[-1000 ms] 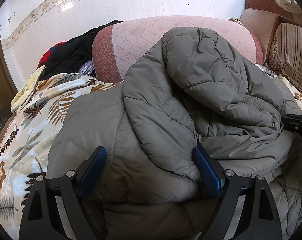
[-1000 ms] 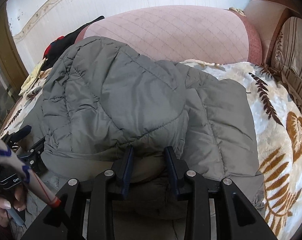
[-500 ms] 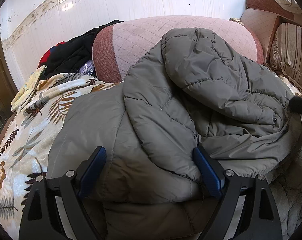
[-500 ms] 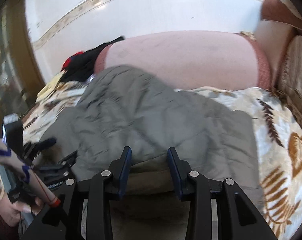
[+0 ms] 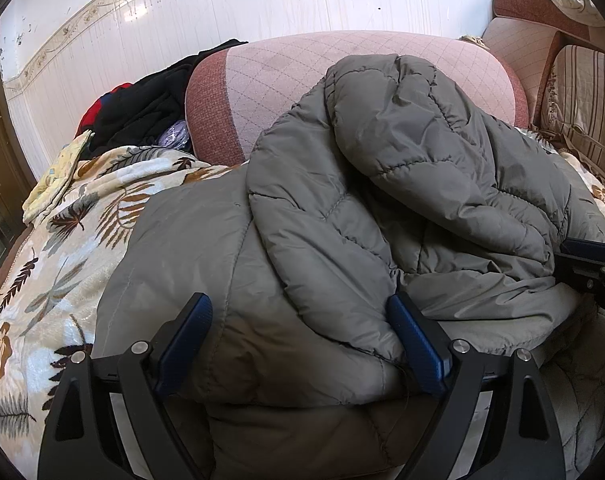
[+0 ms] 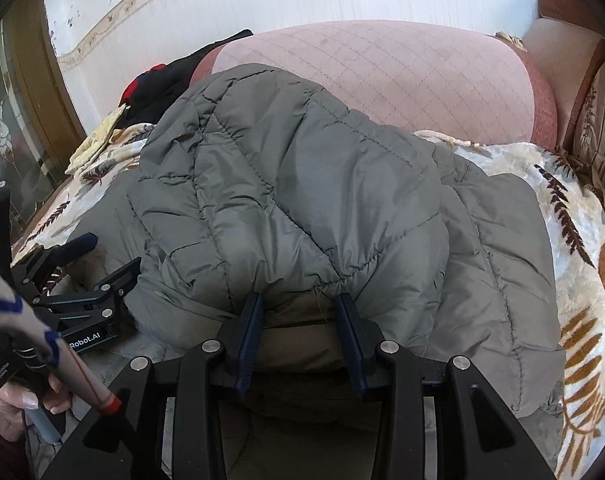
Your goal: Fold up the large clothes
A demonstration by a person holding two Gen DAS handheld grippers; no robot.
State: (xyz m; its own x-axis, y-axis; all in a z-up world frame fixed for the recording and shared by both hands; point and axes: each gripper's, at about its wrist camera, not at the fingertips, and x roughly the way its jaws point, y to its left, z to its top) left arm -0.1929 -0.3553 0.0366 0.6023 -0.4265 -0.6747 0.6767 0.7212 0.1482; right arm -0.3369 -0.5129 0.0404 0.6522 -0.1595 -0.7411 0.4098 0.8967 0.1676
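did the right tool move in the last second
Yes. The right tool backed away from the pink sofa back, then returned closer, ending near the grey jacket hem.

Domestic living room — pink quilted sofa point(image 5: 362, 68), leaf-print blanket point(image 5: 62, 248) over the seat, heaped dark clothes point(image 5: 142, 108), tiled wall point(image 5: 182, 12) with floral border

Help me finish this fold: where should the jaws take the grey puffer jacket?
Probably grip the grey puffer jacket at its near folded hem, coming from the front edge. That stitched edge lies free above the lower layer, right ahead of the right gripper, so thin jaws could likely slip under.
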